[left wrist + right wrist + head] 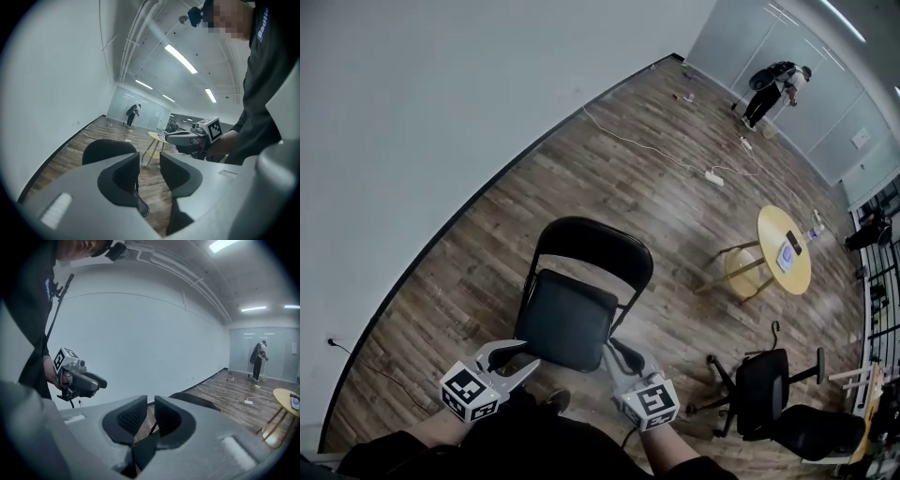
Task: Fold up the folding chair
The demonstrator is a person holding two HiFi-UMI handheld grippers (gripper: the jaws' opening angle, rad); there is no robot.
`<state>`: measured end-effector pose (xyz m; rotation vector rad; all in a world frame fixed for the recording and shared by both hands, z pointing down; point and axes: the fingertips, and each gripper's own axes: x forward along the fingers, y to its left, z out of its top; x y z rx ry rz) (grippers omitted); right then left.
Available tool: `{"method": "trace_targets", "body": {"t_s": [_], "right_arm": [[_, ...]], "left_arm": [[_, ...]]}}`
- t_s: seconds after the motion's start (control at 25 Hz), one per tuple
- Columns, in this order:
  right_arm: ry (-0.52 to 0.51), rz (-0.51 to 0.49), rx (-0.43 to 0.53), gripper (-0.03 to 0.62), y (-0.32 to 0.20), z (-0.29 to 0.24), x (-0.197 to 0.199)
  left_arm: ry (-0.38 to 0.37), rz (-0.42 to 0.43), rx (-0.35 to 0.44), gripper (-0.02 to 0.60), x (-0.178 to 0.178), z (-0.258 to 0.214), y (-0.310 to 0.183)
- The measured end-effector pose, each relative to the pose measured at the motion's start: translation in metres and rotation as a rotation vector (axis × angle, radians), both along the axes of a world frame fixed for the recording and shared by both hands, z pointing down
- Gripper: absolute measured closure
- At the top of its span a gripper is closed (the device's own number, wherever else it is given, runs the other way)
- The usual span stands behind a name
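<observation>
Left tongs (pixel 528 358), apart, and right tongs (pixel 619 354), barely apart, both empty, flank the near seat edge of the folding chair (pixel 567 319); backrest (pixel 592 246) stands beyond.

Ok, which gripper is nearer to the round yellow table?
Right. The right gripper is at the front corner of the chair toward the yellow table; the left gripper is at the other front corner, farther away.
</observation>
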<state>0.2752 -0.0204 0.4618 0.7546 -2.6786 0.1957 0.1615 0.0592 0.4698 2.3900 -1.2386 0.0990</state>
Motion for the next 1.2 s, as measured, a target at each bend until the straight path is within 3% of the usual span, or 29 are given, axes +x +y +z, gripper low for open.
{"method": "trace_targets", "body": {"t_s": [0.44, 0.64, 0.92, 1.2], "right_arm": [[0.035, -0.021, 0.039, 0.54, -0.027, -0.005, -0.024], [0.041, -0.079, 0.048, 0.523, -0.053, -0.002, -0.025], [0.034, -0.226, 0.042, 0.485, -0.09, 0.012, -0.016], [0.071, -0.363, 0.017, 0.464, -0.116, 0.024, 0.008]], "left_arm": [[0.019, -0.004, 0.01, 0.422, -0.023, 0.002, -0.02], [0.026, -0.04, -0.04, 0.383, -0.019, 0.014, -0.027], [0.063, -0.242, -0.115, 0.339, -0.015, 0.044, -0.041], [0.095, -0.408, -0.15, 0.33, 0.025, 0.066, -0.045]]}}
